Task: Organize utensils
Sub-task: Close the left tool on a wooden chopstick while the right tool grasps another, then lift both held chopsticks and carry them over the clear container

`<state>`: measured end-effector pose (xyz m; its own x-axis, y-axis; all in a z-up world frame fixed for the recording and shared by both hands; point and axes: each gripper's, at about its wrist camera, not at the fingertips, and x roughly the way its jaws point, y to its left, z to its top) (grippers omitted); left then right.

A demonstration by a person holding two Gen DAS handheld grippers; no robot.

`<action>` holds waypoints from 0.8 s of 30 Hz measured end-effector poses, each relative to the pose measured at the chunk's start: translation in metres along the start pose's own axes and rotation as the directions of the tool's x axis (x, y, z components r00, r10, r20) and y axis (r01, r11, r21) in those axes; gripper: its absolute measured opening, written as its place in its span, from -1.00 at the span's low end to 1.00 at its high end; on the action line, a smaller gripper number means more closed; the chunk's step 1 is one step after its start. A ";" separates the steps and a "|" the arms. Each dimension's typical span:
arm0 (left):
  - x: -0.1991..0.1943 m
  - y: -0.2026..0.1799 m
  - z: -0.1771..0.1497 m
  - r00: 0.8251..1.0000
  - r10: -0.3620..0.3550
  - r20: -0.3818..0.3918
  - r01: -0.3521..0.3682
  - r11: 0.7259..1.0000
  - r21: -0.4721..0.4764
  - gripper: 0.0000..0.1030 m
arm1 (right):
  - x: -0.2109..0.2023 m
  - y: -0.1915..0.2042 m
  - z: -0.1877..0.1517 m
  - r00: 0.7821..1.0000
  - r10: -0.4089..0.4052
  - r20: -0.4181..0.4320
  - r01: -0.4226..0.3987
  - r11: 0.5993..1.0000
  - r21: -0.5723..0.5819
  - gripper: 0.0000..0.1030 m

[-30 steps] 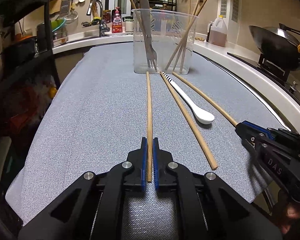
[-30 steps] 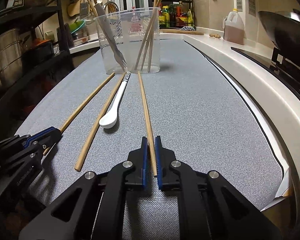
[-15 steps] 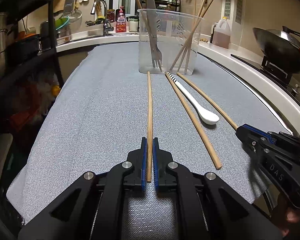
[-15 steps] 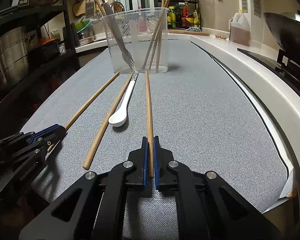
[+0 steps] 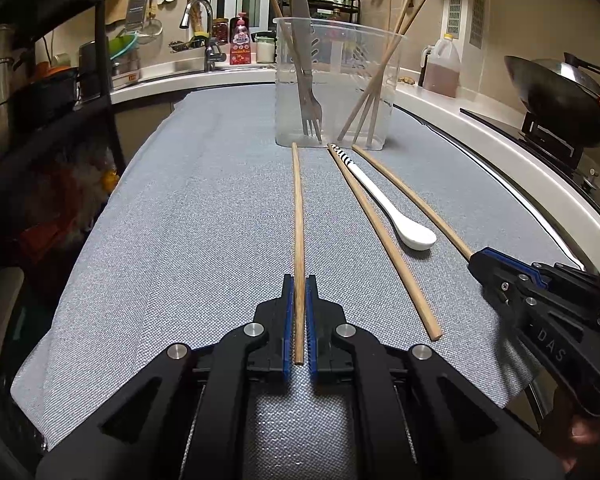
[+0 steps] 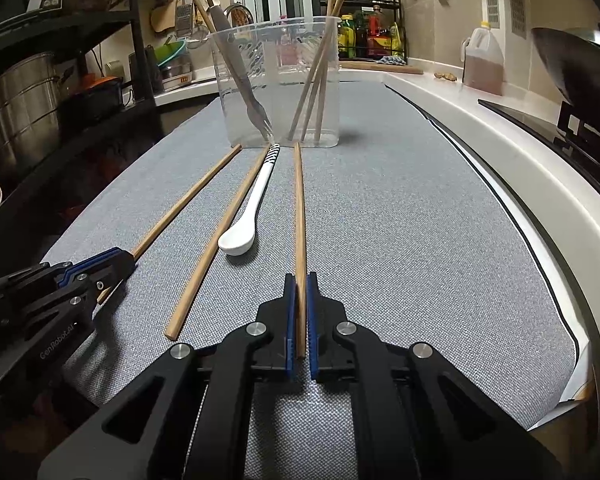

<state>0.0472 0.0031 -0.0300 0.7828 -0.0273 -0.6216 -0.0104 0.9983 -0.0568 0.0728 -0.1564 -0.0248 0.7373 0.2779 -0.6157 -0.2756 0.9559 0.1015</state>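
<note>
three long tan wooden chopsticks (image 5: 384,236), one white spoon (image 5: 396,220).

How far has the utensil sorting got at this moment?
Done: a fork and several chopsticks stand in the clear container. In hand: the left gripper and right gripper are each shut on a chopstick lying on the mat. Left: the middle chopstick and white spoon.

Grey mat (image 5: 204,216): clear container (image 5: 334,92), middle chopstick (image 5: 384,236), white spoon (image 5: 404,224).
</note>
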 end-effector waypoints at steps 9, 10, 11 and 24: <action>0.001 0.000 0.001 1.000 -0.008 0.000 0.008 1.000 0.002 -0.89 | 0.000 0.000 -0.001 1.000 0.010 0.007 -0.010 1.000 -0.009 -0.89; 0.001 0.002 0.001 1.000 -0.009 0.000 0.009 1.000 0.003 -0.89 | 0.000 0.000 -0.001 1.000 0.009 0.007 -0.009 1.000 -0.010 -0.89; 0.001 0.003 0.001 1.000 -0.010 0.001 0.010 1.000 0.004 -0.89 | 0.000 0.001 -0.001 1.000 0.009 0.007 -0.009 1.000 -0.010 -0.89; -0.015 0.003 0.005 0.998 0.004 0.056 -0.005 1.000 0.013 -0.89 | -0.021 0.009 0.009 0.997 -0.001 0.076 0.003 1.000 -0.025 -0.90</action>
<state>0.0388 0.0066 -0.0167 0.8162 -0.0206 -0.5773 -0.0060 0.9990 -0.0441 0.0605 -0.1530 -0.0043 0.7824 0.2831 -0.5547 -0.2885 0.9541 0.0801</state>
